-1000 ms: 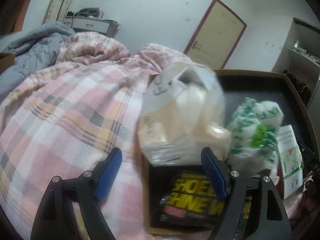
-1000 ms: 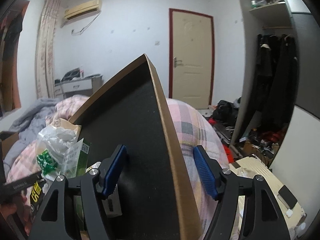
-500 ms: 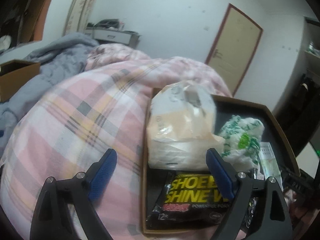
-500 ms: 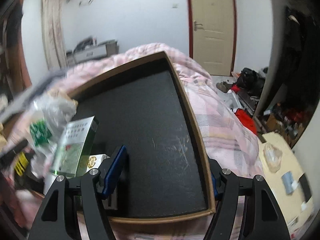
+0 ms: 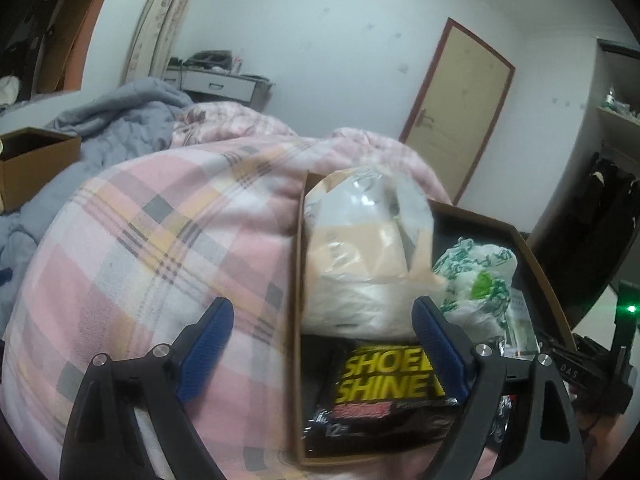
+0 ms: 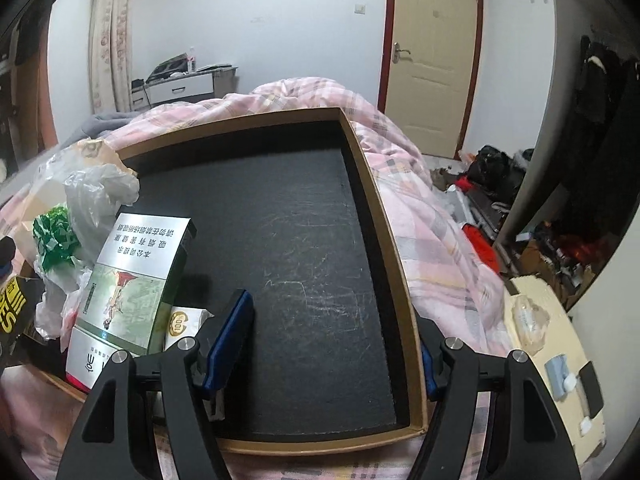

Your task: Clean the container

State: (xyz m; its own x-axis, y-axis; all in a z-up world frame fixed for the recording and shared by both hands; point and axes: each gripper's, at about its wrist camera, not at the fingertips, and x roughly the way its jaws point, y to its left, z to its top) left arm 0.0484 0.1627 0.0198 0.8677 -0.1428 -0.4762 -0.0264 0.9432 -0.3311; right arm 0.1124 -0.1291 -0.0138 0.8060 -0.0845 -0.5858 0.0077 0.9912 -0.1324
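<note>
The right gripper (image 6: 332,344) straddles the tray (image 6: 384,216) wall, unclamped, steadying it on the bed (image 5: 160,240); the left gripper (image 5: 320,340) gapes toward the bag (image 5: 360,264).

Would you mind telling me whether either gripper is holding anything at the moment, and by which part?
The left gripper is open and holds nothing. The right gripper straddles the right wall of the box, open, so apparently no grip either.

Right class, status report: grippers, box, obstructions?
Left gripper open, empty. Right gripper open, straddling brown cardboard tray wall. Clear plastic bag, black shoe-shine packet inside.
</note>
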